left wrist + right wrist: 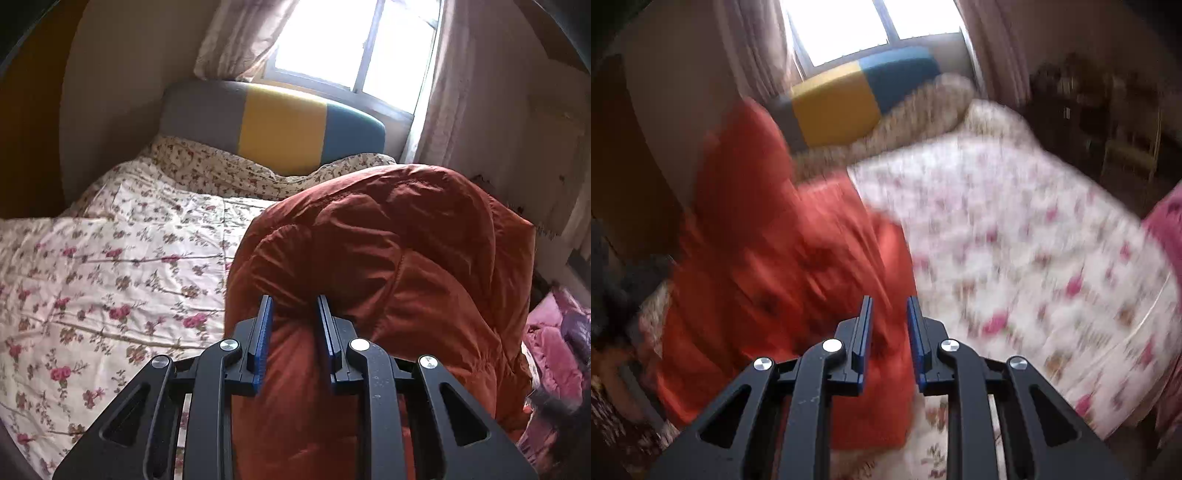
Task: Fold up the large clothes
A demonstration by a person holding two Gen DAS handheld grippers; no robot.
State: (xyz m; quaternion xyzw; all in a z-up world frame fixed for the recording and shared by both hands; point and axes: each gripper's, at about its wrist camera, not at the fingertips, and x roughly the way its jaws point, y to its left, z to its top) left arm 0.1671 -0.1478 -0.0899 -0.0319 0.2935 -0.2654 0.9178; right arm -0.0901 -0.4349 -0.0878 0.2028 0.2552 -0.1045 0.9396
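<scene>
Two hand-held grippers show, one in each wrist view, over a bed covered with a floral quilt. In the left wrist view, our left hand-held gripper is clamped on a bunched fold of the rust-orange puffer jacket, with the quilted fabric squeezed between its blue pads and bulging up past the fingertips. The jacket is lifted in a big mound to the right of the bare quilt, hiding part of the bed behind it.

In the right wrist view, which is blurred, our right hand-held gripper has orange fabric lying between its narrowly parted fingers; we cannot tell whether the pads press on it. There the jacket fills the left side, hanging down over the near edge of the bed. A grey, yellow and blue headboard stands beneath a bright window flanked by curtains.
</scene>
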